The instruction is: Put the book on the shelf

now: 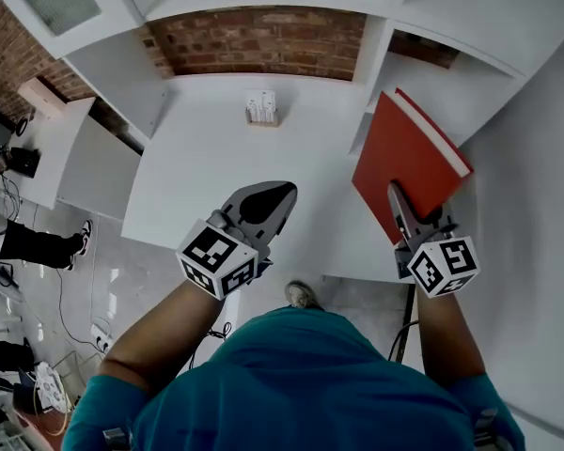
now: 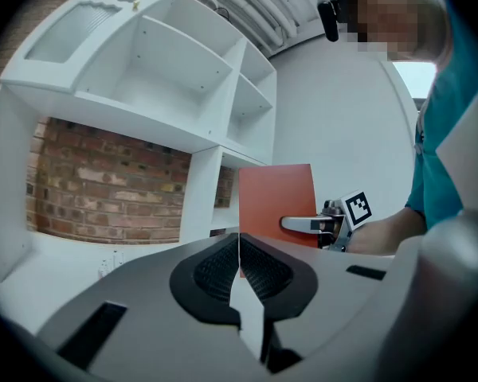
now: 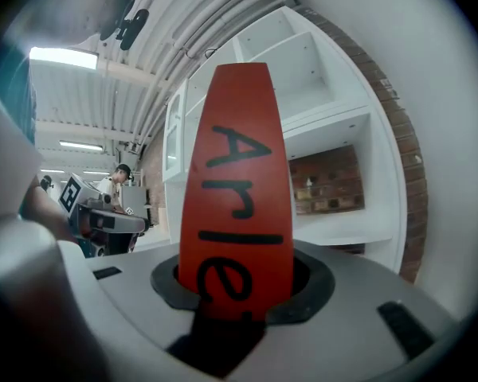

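The right gripper [image 1: 399,209] is clamped on the lower edge of the book [image 1: 409,153] and holds it in the air, tilted, above the right end of the white counter [image 1: 207,158], near the right-hand compartments of the white shelf unit [image 1: 381,50]. The book has a plain red cover, a strip of white page edges along one side, and large black letters down its red spine, which faces the right gripper's camera. The left gripper [image 1: 274,195] is closed with nothing in it, over the middle of the counter.
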